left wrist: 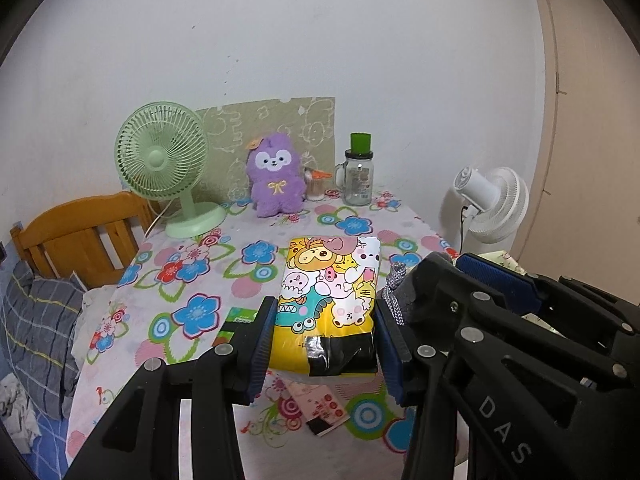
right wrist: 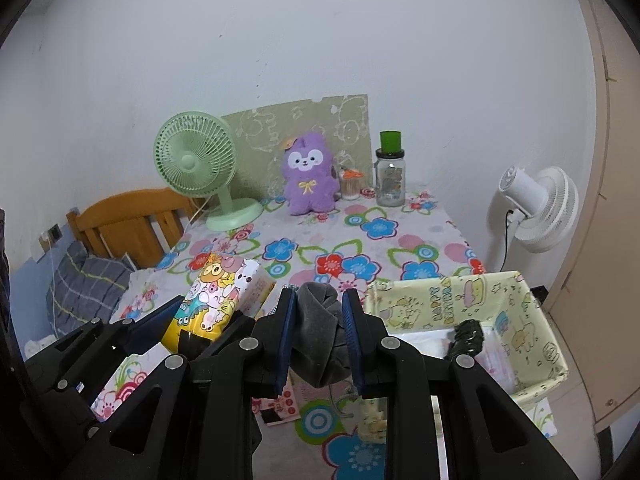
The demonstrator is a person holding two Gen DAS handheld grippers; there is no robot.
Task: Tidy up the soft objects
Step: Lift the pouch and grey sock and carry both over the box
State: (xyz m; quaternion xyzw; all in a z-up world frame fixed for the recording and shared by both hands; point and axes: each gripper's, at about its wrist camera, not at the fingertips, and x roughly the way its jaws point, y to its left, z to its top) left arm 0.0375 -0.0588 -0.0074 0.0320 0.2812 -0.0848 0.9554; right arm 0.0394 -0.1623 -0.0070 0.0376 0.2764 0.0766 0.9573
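Observation:
My left gripper (left wrist: pixel 326 344) is shut on a yellow cartoon-print soft pack (left wrist: pixel 330 292) and holds it above the floral tablecloth; the pack also shows in the right wrist view (right wrist: pixel 216 300). My right gripper (right wrist: pixel 319 336) is shut on a grey cloth bundle (right wrist: pixel 320 336) with a speckled cord, just right of the left gripper; the bundle also shows in the left wrist view (left wrist: pixel 404 292). A yellow-green paper-lined box (right wrist: pixel 472 300) stands to the right, with a dark item (right wrist: pixel 466 338) and white packs inside.
At the back of the table stand a green fan (right wrist: pixel 196 164), a purple plush (right wrist: pixel 309 176), a glass jar with a green lid (right wrist: pixel 390 176) and a small toothpick pot (right wrist: pixel 350 186). A white fan (right wrist: pixel 540 208) stands right. Cards (right wrist: pixel 280 404) lie under the grippers. A bed is left.

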